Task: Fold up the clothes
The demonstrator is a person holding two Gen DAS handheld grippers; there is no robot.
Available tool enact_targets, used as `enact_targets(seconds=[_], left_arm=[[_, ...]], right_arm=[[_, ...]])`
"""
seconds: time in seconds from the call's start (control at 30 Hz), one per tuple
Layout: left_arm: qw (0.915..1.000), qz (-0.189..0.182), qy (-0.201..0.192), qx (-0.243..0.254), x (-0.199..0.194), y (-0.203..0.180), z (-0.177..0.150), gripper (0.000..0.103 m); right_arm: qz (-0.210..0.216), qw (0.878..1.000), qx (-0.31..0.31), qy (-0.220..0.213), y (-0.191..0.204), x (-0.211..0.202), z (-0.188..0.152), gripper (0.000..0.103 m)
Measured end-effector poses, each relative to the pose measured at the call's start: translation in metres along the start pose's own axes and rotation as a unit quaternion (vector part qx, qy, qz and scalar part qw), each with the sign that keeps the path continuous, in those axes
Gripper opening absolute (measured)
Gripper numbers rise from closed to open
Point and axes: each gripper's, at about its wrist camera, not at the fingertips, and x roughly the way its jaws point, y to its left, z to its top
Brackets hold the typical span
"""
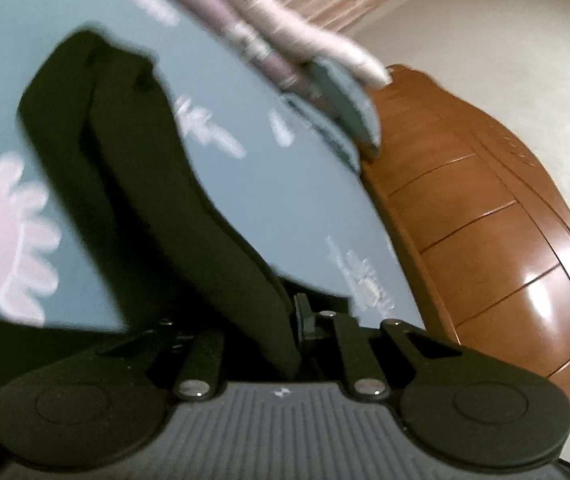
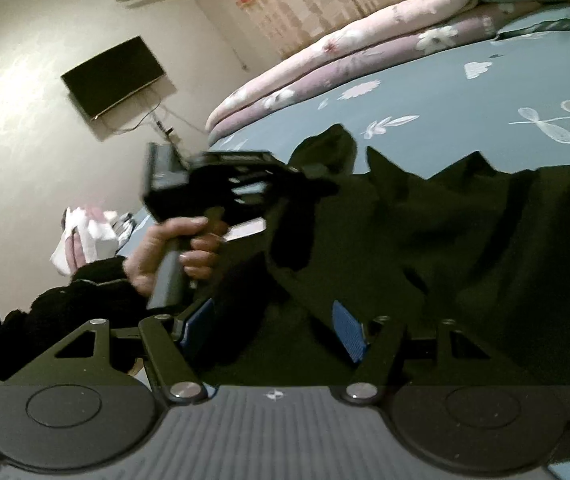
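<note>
My left tongs (image 2: 317, 188) are clamped on the dark garment (image 2: 465, 240), which sprawls rumpled on the bed (image 2: 445, 92). My right tongs (image 2: 273, 328) gape over cloth, gripping nothing. One-sided lifting could drag it into a crooked fold.

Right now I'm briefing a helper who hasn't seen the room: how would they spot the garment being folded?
Find the blue flowered bedsheet. On its near side lies the dark garment, the only plain black cloth there, unlike the pink floral quilts rolled along the far edge.
</note>
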Motion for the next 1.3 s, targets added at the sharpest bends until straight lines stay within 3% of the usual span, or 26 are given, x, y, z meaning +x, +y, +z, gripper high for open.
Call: enact_targets(seconds=[0.17,0.4,0.53,0.63,0.8,0.9,1.3], left_arm=[[0.9974,-0.009,-0.037,0.062,-0.023,-0.041,0.006,0.008],[0.9863,-0.009,-0.085,0.141,-0.069,-0.089,-0.012,0.008],[0.9796,0.015,-0.099,0.174,-0.095,-0.099,-0.033,0.008],[0.9757,0.059,-0.092,0.19,-0.105,-0.097,-0.047,0.009],[0.9772,0.108,-0.065,0.171,-0.11,-0.077,-0.064,0.009],[0.9785,0.117,-0.052,0.162,-0.112,-0.069,-0.072,0.009],[0.9813,0.094,-0.064,0.155,-0.144,-0.082,-0.079,0.007]], right_arm=[[-0.008,1.0,0.009,-0.017,-0.003,-0.013,-0.004,0.07],[-0.023,0.999,0.011,-0.037,-0.005,-0.028,-0.005,0.07],[-0.038,0.998,0.019,-0.048,-0.007,-0.035,-0.006,0.07],[-0.052,0.997,0.027,-0.057,-0.012,-0.039,-0.005,0.07],[-0.078,0.993,0.047,-0.072,-0.022,-0.05,-0.008,0.07],[-0.095,0.991,0.059,-0.079,-0.027,-0.056,-0.01,0.071],[-0.145,0.979,0.097,-0.106,-0.05,-0.068,-0.008,0.071]])
